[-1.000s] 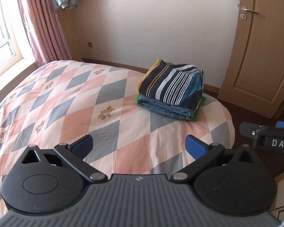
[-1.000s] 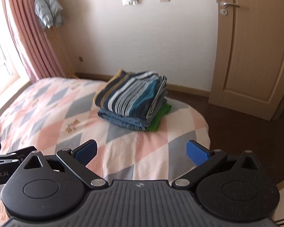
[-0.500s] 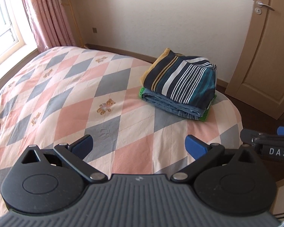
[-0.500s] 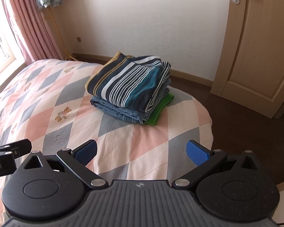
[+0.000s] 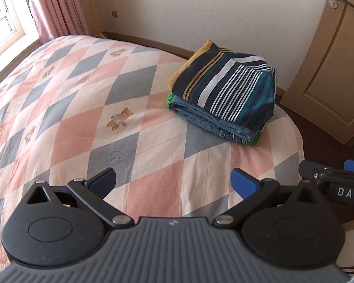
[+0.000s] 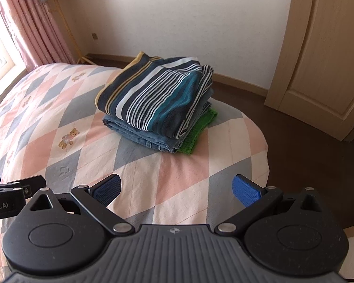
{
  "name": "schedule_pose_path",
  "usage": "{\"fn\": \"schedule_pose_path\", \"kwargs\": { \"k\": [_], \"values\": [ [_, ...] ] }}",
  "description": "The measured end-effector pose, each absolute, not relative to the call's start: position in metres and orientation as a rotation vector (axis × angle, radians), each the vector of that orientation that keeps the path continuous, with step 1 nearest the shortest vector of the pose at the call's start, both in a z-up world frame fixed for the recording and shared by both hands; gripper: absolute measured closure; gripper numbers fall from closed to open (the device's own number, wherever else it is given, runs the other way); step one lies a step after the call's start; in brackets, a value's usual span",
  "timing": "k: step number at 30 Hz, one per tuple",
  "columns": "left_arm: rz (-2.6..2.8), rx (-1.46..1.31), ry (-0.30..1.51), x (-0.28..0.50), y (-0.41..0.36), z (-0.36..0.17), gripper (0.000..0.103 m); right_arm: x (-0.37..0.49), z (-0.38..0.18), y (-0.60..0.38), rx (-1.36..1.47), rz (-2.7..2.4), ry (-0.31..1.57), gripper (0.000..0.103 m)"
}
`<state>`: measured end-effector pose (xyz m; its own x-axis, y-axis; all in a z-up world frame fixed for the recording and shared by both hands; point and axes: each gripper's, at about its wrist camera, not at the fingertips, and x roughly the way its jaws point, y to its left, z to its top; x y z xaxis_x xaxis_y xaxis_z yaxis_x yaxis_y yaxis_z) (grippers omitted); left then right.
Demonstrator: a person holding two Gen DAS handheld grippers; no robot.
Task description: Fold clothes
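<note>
A stack of folded clothes sits near the bed's far right corner: a striped navy, teal and white garment [image 5: 231,89] [image 6: 158,94] on top, folded blue denim [image 5: 214,125] [image 6: 139,132] under it, and a green knit piece [image 6: 200,129] at the bottom. My left gripper [image 5: 174,181] is open and empty above the bedspread, short of the stack. My right gripper [image 6: 177,188] is open and empty, also short of the stack. The right gripper's side shows at the right edge of the left wrist view [image 5: 337,184].
The bed [image 5: 70,108] has a pink, grey and cream diamond quilt with small bears. A wooden door [image 6: 323,54] stands at the right, dark floor [image 6: 306,155] beyond the bed's edge. Pink curtains [image 5: 56,7] and a window are at the left.
Both grippers have moved forward and tilted down toward the bed, so the clothes stack looks closer and larger. Both stay open and empty.
</note>
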<state>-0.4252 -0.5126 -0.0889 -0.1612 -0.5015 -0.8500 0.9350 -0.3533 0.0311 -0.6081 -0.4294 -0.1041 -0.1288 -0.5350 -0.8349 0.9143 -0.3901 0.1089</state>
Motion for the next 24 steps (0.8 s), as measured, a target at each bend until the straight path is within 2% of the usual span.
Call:
{"fn": "schedule_pose_path", "kwargs": {
  "k": [24],
  "values": [
    [-1.699, 1.024, 0.673, -0.443, -0.550, -0.104, 0.001, -0.621, -0.128, -0.474, 1.077, -1.675, 0.631, 0.000]
  ]
}}
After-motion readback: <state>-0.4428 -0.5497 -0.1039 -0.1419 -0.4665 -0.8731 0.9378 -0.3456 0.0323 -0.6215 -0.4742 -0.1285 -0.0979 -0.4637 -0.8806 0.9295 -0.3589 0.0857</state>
